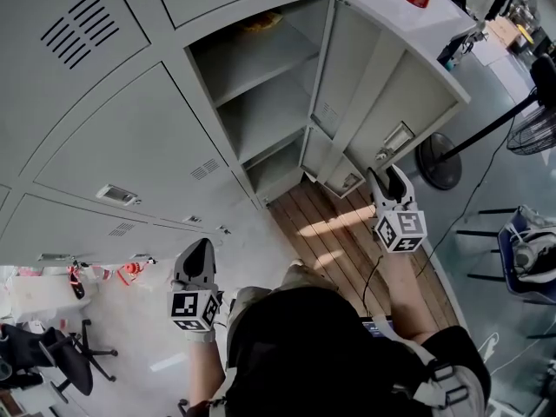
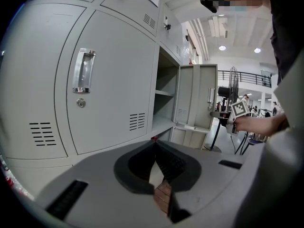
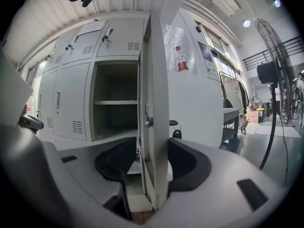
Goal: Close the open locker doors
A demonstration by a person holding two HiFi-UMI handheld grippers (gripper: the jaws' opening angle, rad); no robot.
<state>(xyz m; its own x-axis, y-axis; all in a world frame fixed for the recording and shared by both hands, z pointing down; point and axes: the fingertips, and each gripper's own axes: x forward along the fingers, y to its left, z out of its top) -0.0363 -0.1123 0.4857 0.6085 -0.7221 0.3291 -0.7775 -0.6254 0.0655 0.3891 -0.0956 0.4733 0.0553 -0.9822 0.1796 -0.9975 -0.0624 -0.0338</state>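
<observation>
door: locker door (image 3: 154, 103) swung out at right end of the locker bank (image 1: 130, 146) — upright, edge-on | right gripper (image 3: 151, 148): nearer, jaws spread astride its free edge, compartment to its left | left gripper (image 2: 156, 151): pressed together, empty — well apart

left hand-held gripper (image 1: 203, 245): grey shell, black pads (image 2: 142, 163), marker cube (image 1: 193, 309) | right hand-held gripper (image 1: 385, 175): same | black short-sleeved top (image 1: 456, 350)

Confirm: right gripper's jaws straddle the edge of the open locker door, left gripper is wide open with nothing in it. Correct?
Not quite. The left gripper is shut, jaws together with nothing between them; the left gripper view shows this. The rest holds: the right gripper has its jaws either side of the edge of the open locker door.
</observation>
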